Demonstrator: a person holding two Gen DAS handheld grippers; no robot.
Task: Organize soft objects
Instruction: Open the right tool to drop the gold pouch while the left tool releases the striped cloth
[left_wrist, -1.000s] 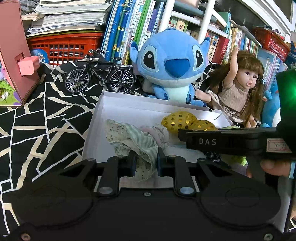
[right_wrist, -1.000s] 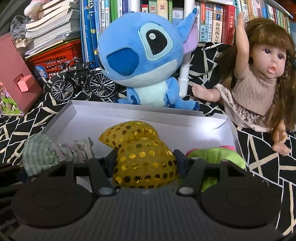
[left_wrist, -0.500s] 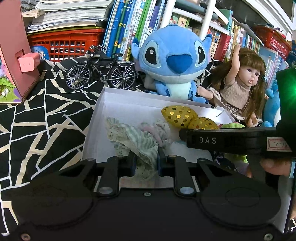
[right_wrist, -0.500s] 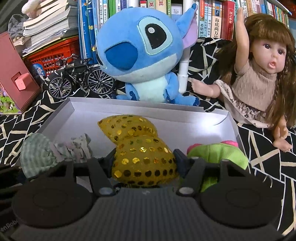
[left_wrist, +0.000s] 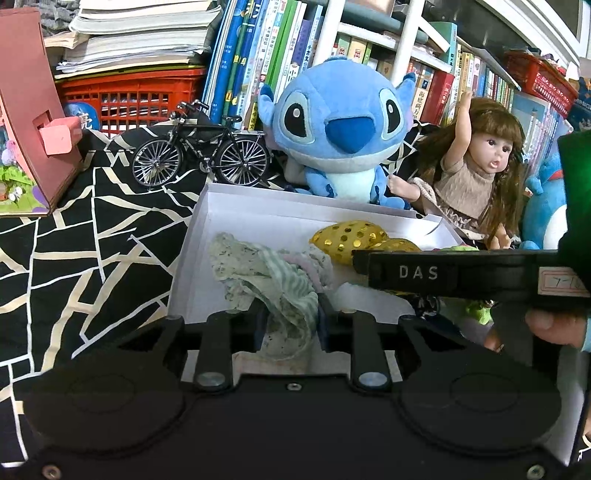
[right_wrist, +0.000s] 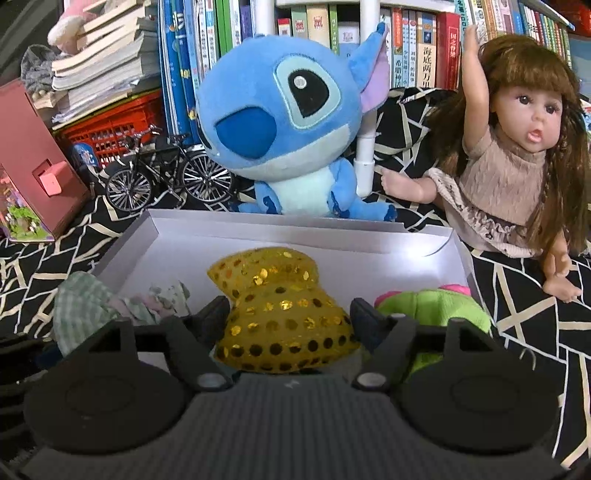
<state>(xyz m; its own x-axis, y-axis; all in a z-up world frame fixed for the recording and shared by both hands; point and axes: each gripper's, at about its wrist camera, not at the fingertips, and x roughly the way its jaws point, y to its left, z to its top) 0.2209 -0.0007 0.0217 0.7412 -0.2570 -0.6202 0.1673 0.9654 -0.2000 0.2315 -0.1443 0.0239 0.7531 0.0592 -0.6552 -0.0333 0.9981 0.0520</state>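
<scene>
A white shallow box (left_wrist: 258, 212) (right_wrist: 369, 236) lies on the black patterned cloth. My left gripper (left_wrist: 290, 317) is shut on a pale green patterned cloth (left_wrist: 258, 269), which drapes into the box's left side; it also shows in the right wrist view (right_wrist: 85, 306). My right gripper (right_wrist: 290, 317) is shut on a gold sequined pouch (right_wrist: 280, 310) over the box's front, also visible in the left wrist view (left_wrist: 347, 236). A green and pink soft toy (right_wrist: 432, 306) lies at the box's right front.
A blue plush (right_wrist: 288, 122) and a doll (right_wrist: 517, 158) sit behind the box. A model bicycle (left_wrist: 201, 151), a red crate (left_wrist: 129, 96), a pink house (left_wrist: 33, 122) and book shelves stand at the back. My right gripper's body (left_wrist: 461, 275) crosses the left wrist view.
Both grippers have pulled back and risen slightly, so the box and toys look a little lower and farther. Both grips are unchanged.
</scene>
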